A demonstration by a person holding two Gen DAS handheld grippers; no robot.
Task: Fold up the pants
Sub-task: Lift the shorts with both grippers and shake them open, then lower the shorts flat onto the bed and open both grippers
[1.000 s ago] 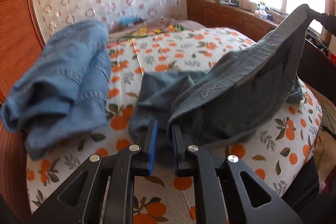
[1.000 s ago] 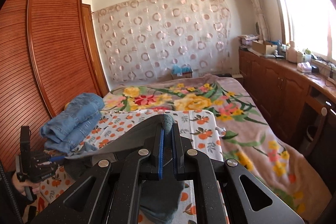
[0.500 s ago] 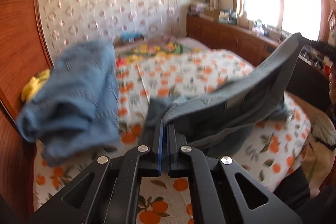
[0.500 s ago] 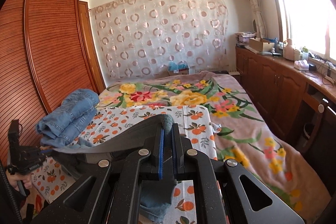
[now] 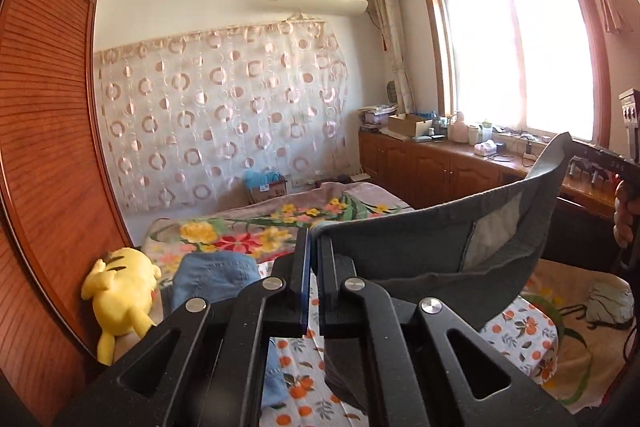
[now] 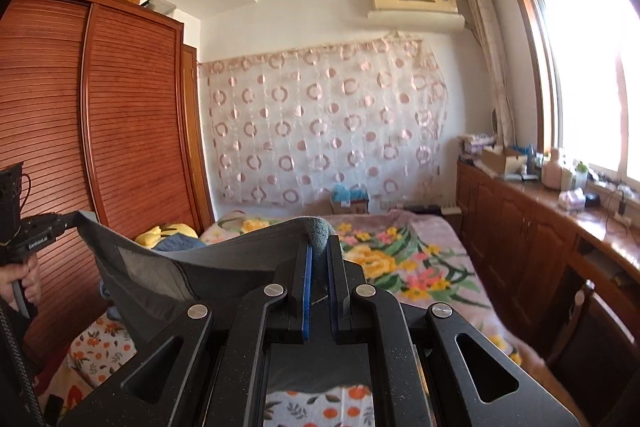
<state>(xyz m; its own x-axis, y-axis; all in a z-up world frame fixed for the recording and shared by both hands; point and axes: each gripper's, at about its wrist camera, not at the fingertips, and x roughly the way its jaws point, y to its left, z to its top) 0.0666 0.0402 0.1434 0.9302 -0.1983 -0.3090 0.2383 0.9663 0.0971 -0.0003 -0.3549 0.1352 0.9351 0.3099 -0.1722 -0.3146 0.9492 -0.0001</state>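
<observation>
Left view, left gripper: jaws closed on pants, lower centre, the waistband stretching to upper right.
Right view, right gripper: pinching the waistband's other end, centre.
Handling: soft, limp, light; hold the waistband corners.

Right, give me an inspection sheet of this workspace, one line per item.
Surface: bed with an orange-print sheet over a floral blanket.
Job's things: grey pants held up by the waistband, stretched between both grippers.
Clutter: folded jeans, yellow plush toy by the wardrobe.
Grippers: left gripper shut on one waistband end; right gripper shut on the other.
Cables: a black cable hangs below the left hand.
Surroundings: wardrobe, curtain, window, cluttered cabinet top.
</observation>
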